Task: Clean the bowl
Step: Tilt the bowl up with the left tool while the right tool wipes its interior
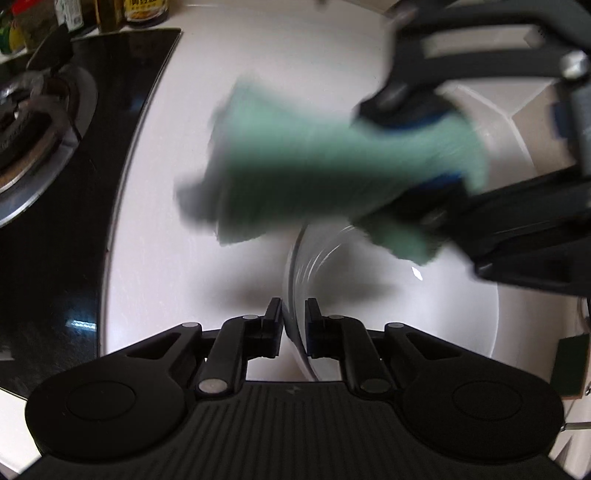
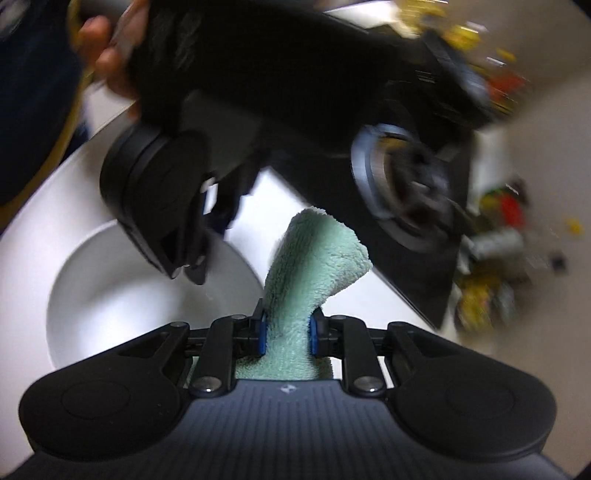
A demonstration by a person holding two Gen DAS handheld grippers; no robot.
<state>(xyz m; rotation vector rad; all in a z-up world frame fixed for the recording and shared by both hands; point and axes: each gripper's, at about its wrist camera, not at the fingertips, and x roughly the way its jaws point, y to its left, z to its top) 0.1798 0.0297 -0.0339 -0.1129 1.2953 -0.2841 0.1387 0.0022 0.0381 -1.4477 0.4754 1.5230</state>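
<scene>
A white bowl (image 1: pixel 424 317) stands on the white counter. My left gripper (image 1: pixel 294 325) is shut on the bowl's rim, one finger inside and one outside. My right gripper (image 2: pixel 287 334) is shut on a folded green cloth (image 2: pixel 314 266). In the left wrist view the cloth (image 1: pixel 295 162) is blurred and hangs above the bowl's far rim, held by the right gripper (image 1: pixel 417 155) that comes in from the upper right. In the right wrist view the bowl (image 2: pixel 122 295) lies lower left, with the left gripper (image 2: pixel 192 266) on its rim.
A black glass gas hob (image 1: pixel 74 166) with a burner lies left of the bowl. Bottles and jars (image 1: pixel 74 14) stand at the counter's back. A dark green sponge-like item (image 1: pixel 570 365) sits at the right edge. White counter (image 1: pixel 184 258) lies between hob and bowl.
</scene>
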